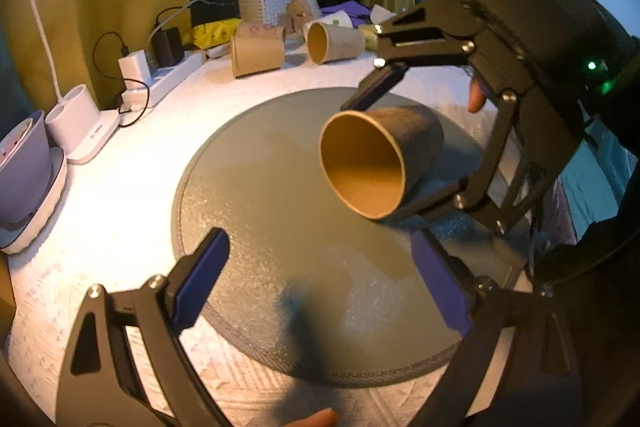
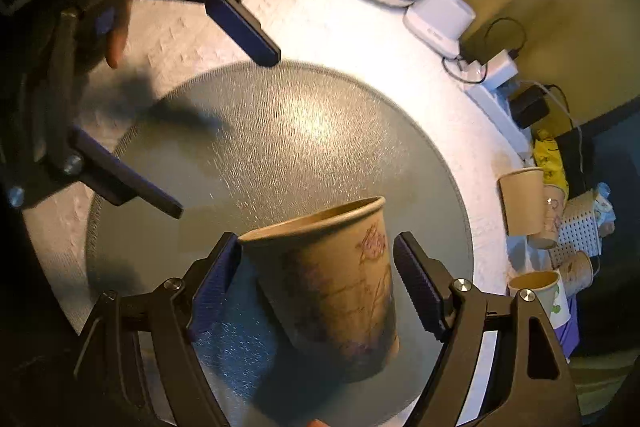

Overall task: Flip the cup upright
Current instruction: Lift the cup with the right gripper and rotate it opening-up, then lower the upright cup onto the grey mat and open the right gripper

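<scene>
My right gripper [image 2: 318, 287] holds its jaws spread around the tilted brown paper cup [image 2: 336, 291] over the near part of the round grey mat [image 2: 280, 131], neither pad clearly touching it, while my left gripper [image 1: 320, 287] gapes empty beyond.

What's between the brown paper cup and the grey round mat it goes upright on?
Nothing visible. The brown paper cup sits between the right gripper's fingers, and the grey round mat below it is bare; the left gripper is off to the side.
</scene>
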The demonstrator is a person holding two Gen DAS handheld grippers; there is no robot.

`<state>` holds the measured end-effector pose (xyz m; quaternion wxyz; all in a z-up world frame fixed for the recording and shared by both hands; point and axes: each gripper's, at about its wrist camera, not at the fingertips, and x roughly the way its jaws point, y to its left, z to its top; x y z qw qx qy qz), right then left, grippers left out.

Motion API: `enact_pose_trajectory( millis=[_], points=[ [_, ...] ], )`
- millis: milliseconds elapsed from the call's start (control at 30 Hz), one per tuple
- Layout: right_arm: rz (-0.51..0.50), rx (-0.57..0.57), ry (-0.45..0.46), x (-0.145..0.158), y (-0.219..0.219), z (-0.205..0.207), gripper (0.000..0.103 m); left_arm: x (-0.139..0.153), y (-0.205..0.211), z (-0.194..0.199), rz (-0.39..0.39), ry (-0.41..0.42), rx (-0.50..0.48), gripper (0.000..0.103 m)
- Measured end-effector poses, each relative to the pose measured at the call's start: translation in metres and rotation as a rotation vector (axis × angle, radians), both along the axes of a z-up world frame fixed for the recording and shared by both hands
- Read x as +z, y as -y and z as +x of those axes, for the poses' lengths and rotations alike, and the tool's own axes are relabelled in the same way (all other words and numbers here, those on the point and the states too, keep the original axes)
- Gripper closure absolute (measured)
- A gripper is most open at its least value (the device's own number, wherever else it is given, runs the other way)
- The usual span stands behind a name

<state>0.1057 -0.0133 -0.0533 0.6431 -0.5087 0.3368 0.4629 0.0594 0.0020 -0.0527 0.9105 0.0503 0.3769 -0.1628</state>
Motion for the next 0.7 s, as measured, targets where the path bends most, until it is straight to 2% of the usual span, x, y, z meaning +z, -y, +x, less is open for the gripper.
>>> enact_pose_trajectory(
  millis=[100,367,567,700],
  points=[
    [-0.01,-0.007,-0.006,-0.002,-0.003,0.004,0.027,0.0,0.0,0.001,-0.006,-0.004,0.01,0.01],
    [0.048,-0.055,-0.028,0.008,0.001,0.013,0.03,-0.001,-0.005,0.004,-0.021,-0.009,0.041,0.01],
    [0.212,-0.198,-0.041,0.026,0.013,0.033,0.03,0.0,-0.011,0.005,-0.051,0.0,0.084,0.01],
    [0.388,-0.326,-0.081,0.033,0.025,0.052,0.03,0.0,-0.014,0.007,-0.071,0.004,0.11,0.01]
  ],
)
